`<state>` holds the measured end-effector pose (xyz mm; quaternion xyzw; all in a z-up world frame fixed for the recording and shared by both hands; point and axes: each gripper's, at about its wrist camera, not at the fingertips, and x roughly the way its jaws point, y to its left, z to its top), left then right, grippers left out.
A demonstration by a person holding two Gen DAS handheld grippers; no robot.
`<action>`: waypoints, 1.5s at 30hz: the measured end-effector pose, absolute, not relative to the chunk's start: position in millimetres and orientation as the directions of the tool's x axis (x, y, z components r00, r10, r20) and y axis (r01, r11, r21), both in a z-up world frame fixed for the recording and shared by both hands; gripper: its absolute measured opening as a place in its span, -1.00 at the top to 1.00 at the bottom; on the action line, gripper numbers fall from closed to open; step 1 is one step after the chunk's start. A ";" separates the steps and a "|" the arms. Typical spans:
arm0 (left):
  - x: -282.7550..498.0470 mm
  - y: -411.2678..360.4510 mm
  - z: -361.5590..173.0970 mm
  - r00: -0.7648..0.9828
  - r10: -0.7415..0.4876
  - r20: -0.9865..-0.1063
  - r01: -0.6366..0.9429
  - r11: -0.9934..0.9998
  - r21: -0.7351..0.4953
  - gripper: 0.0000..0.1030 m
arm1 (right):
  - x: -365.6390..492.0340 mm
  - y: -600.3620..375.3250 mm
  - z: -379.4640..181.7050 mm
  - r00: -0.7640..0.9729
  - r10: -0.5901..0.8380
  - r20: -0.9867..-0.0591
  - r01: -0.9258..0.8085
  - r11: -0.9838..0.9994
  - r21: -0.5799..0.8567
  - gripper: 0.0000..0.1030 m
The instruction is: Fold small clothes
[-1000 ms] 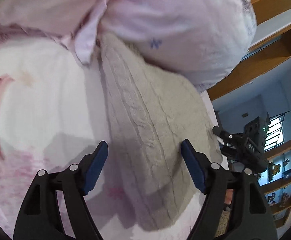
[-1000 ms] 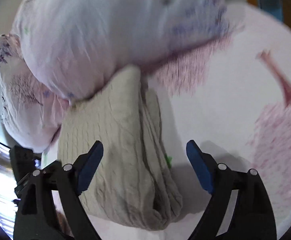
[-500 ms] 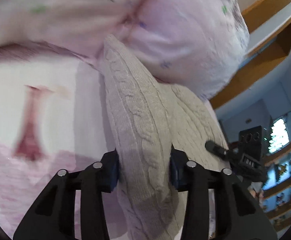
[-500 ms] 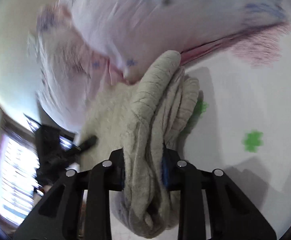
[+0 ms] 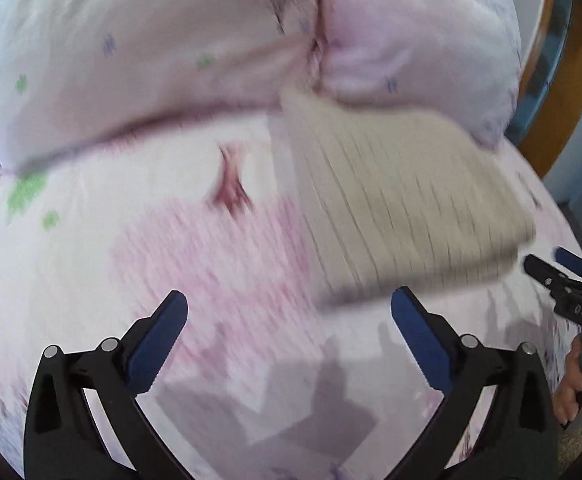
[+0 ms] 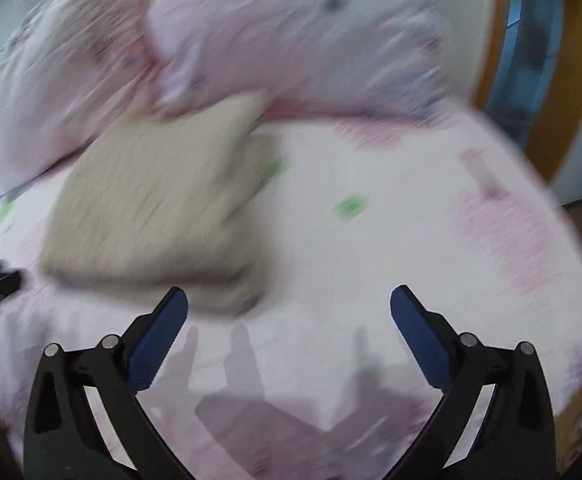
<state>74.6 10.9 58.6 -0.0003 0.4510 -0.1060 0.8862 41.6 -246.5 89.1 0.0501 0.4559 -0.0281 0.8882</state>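
Both sets of jaws stand spread wide with nothing between them. On my left gripper [image 5: 289, 312] the blue pads [image 5: 157, 338] frame only bare bed sheet [image 5: 219, 264]; same on my right gripper [image 6: 289, 312], whose pads [image 6: 419, 336] sit over sheet [image 6: 371, 272] and the grippers' own shadows.

Just ahead of the left jaws and off to their right lies the folded beige knit garment [image 5: 391, 200], flat on the bed. Ribbed texture shows, though motion blur smears the detail. Its near edge sits just beyond the right-hand pad, not touching it. From the right wrist view the same garment [image 6: 159, 208] lies ahead and to the left of the jaws, its near corner just past the left-hand pad. Folded layers show along its near edge; blurred, so I cannot count them.

At the right margin of the left view I see the right gripper [image 5: 571, 284], beside the garment's near right corner, and below it part of a hand [image 5: 575, 388].

Sheet is pale pink-white with pink patches, green flower marks and a dark pink figure [image 5: 231, 184] ahead of the left jaws.

Farther on, the garment's far edge butts against a bulky pink quilt [image 5: 171, 60], bunched [image 6: 291, 32] across the far side. Beyond that, wooden furniture [image 5: 559, 120] at far right.
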 end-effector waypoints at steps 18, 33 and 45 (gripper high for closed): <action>71.8 -18.8 22.9 0.567 -0.072 -0.821 0.167 0.985 0.029 -0.97 | 58.9 -192.2 53.7 0.525 -0.041 -0.850 0.038 0.999 -0.024 -0.97; 73.1 -19.6 22.8 0.571 -0.075 -0.817 0.171 0.985 0.029 -0.97 | 58.5 -192.0 54.1 0.525 -0.041 -0.850 0.039 0.999 -0.025 -0.97; 73.0 -19.6 22.7 0.572 -0.075 -0.817 0.170 0.985 0.029 -0.97 | 58.4 -192.2 53.9 0.525 -0.041 -0.850 0.039 0.999 -0.024 -0.97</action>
